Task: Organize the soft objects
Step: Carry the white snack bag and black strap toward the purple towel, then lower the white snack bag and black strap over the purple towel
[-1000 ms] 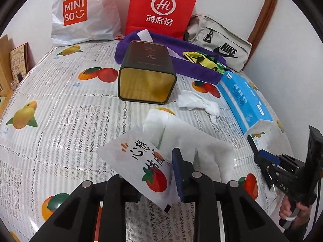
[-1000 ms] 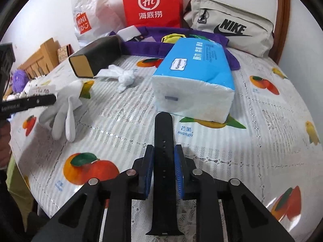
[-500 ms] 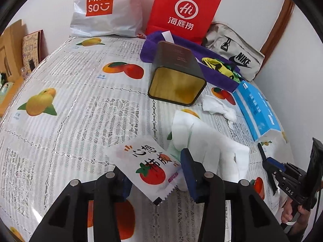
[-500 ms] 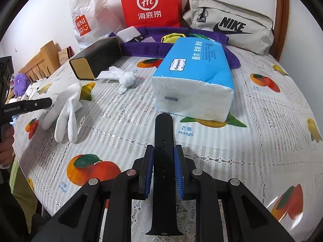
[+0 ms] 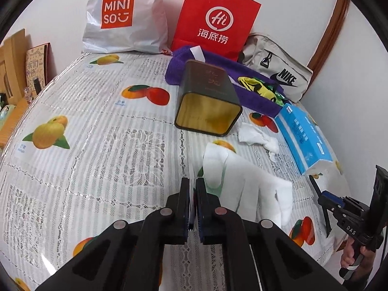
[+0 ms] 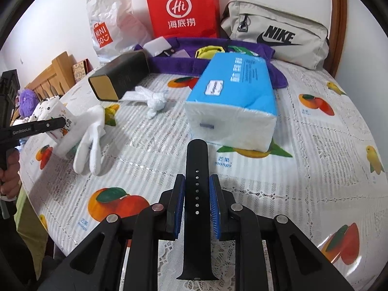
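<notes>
Two grips: my left gripper just closed, pinching thin crinkly packet edge; right gripper clamps floppy strap mid-length.

- The snack packet shows only as a thin edge between the left gripper's fingers; its print is hidden there.
- The watch strap's near end is cut by the frame.
- Purple towel contents are partly hidden.
</notes>
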`<state>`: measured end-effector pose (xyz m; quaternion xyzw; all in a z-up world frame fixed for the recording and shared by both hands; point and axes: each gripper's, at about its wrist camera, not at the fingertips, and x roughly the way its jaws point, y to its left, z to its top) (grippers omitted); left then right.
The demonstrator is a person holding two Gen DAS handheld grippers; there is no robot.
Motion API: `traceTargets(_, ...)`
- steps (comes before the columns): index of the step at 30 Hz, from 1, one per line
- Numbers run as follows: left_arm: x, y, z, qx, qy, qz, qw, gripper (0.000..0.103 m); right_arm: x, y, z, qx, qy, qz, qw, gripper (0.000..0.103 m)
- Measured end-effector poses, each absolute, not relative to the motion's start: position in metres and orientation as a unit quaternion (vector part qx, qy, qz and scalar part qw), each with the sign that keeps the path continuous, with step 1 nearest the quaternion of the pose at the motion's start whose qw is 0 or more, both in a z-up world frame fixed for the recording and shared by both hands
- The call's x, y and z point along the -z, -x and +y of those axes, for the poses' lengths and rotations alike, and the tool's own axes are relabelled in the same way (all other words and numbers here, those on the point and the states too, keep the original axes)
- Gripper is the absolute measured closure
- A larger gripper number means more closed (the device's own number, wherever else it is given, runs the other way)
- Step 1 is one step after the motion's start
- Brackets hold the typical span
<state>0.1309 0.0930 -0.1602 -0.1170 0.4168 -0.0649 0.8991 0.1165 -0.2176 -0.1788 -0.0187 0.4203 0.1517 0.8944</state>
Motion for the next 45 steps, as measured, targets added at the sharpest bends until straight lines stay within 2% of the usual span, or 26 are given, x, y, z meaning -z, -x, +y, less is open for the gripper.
traceTargets(20, 0.109, -0.146, 0.088, 0.061, 0.102, 0.389, 0.913, 0.098, 0.118, -0.125, -0.211, -0.179, 0.019, 0.383, 0.906, 0.083)
traceTargets(35, 0.064, -0.223, 0.073, 0.080, 0.089, 0.385, 0.915, 0.098, 0.068, -0.219, -0.209, -0.186, 0.012, 0.358, 0.915, 0.083)
traceTargets(45, 0.052, -0.295, 0.067, 0.085, 0.072, 0.389, 0.914, 0.098, 0.059, -0.306, -0.209, -0.178, 0.015, 0.359, 0.916, 0.083)
